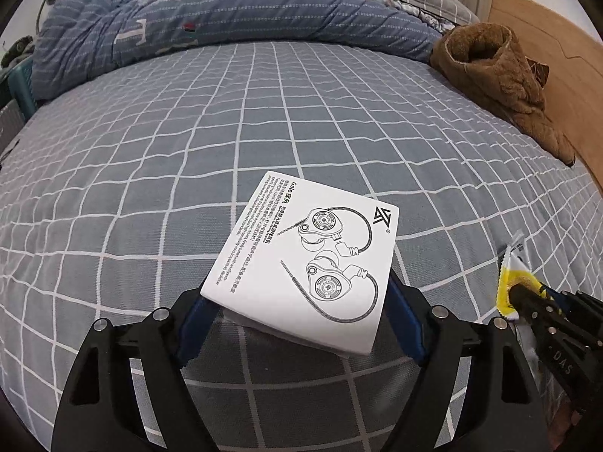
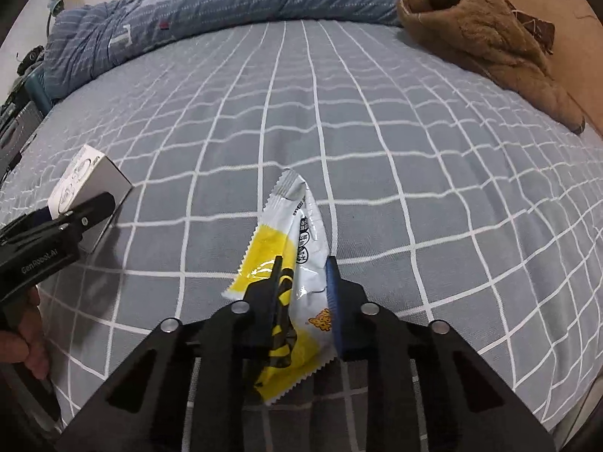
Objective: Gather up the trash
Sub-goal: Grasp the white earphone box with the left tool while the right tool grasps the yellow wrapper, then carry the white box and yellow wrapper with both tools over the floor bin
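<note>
A white earphone box (image 1: 301,256) with a line drawing on its lid lies on the grey checked bed sheet (image 1: 264,113). My left gripper (image 1: 297,301) straddles it, blue pads pressed against its two sides. From the right wrist view the same box (image 2: 90,173) shows at the left, with the left gripper (image 2: 86,214) on it. A yellow and white snack wrapper (image 2: 297,222) stands up crumpled between the fingers of my right gripper (image 2: 305,263), which is shut on it. The wrapper (image 1: 516,263) and right gripper (image 1: 520,290) also show at the right edge of the left wrist view.
A bunched blue striped quilt (image 1: 226,11) runs along the far side of the bed. A brown fleece garment (image 1: 497,75) lies at the far right beside a wooden panel (image 1: 557,37). A person's hand (image 2: 30,346) holds the left gripper's handle.
</note>
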The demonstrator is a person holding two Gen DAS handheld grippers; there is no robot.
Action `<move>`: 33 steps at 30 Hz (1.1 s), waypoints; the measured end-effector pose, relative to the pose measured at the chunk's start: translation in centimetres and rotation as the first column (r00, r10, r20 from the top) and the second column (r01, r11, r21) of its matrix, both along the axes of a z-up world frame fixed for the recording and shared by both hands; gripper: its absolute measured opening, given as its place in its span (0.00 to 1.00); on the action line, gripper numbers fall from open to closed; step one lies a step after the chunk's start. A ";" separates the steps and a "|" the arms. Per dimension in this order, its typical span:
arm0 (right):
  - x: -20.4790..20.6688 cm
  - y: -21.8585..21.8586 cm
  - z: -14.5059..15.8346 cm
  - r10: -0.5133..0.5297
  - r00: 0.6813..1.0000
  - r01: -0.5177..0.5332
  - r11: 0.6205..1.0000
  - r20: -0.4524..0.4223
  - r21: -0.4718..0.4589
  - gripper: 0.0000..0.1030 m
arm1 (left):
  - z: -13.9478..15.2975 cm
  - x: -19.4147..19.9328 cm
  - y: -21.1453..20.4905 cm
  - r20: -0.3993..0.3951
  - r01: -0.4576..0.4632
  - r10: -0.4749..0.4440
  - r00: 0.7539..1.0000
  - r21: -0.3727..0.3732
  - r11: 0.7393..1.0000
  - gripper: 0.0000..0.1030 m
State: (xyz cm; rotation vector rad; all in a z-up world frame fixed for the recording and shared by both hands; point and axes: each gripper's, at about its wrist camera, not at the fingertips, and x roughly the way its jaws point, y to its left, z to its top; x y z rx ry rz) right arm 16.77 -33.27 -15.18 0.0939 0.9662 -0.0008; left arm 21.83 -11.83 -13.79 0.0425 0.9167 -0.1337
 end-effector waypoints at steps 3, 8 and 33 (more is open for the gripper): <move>-0.2 0.2 0.5 -0.003 1.000 0.003 1.000 0.022 -0.013 0.18 | 0.5 0.0 0.5 0.009 -0.010 0.010 1.000 -0.008 1.000 0.76; -0.6 0.3 1.5 -0.011 0.999 0.011 1.000 0.045 -0.013 0.18 | 1.2 -0.3 1.1 0.019 -0.019 0.020 1.000 -0.006 1.000 0.76; -3.6 5.8 8.5 0.032 0.987 -0.029 0.999 0.158 -0.021 0.18 | 6.0 -6.0 6.0 0.043 -0.038 0.039 0.998 -0.012 0.999 0.76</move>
